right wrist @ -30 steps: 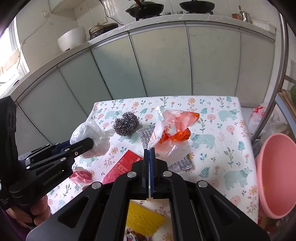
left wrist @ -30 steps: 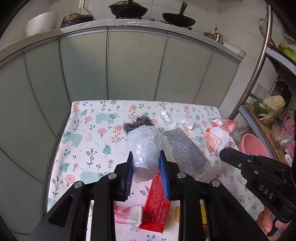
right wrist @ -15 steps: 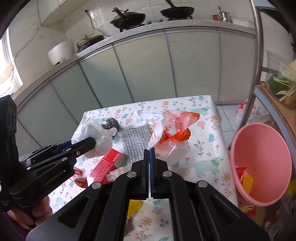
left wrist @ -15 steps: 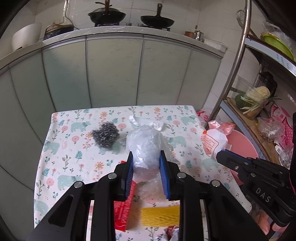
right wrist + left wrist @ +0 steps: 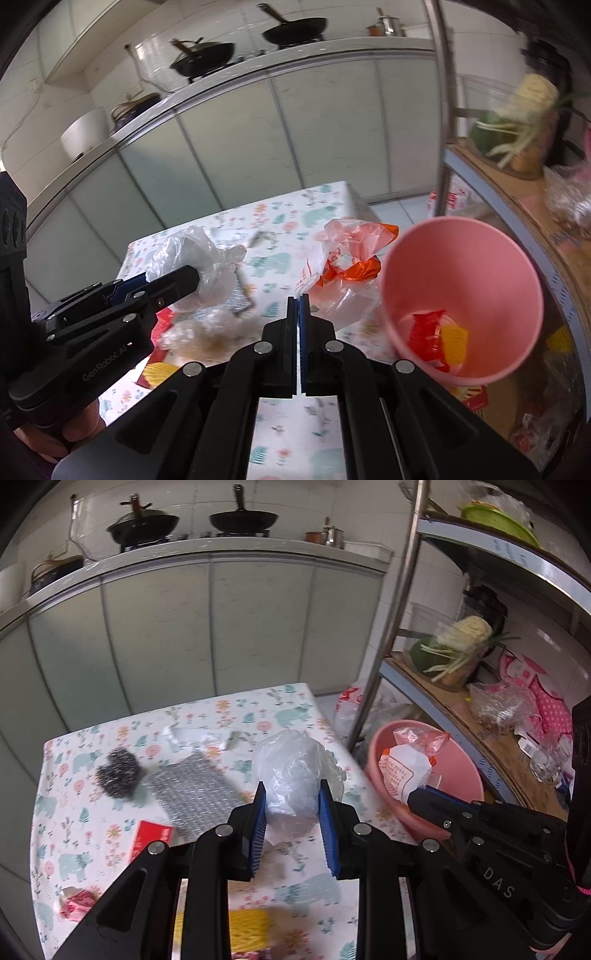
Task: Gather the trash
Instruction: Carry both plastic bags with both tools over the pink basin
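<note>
1. Clear crumpled plastic bag [image 5: 293, 779] sits clamped between the blue pads of the left gripper [image 5: 293, 812], raised above the floral tablecloth [image 5: 229, 716].
2. Right gripper [image 5: 297, 306]: jaws pressed together on the edge of an orange-and-white plastic bag [image 5: 341, 269], which hangs at about 1 o'clock from the tips.
3. Pink bin [image 5: 461, 254] stands off the table's edge, at 2 o'clock from the right gripper; red and yellow wrappers [image 5: 436, 336] lie inside it.
4. On the cloth: steel scourer [image 5: 118, 771] at 10 o'clock from the left gripper, silver mesh pad [image 5: 195, 797] just beside it, red packet [image 5: 151, 838] nearer, yellow sponge [image 5: 247, 928] at 6 o'clock.
</note>
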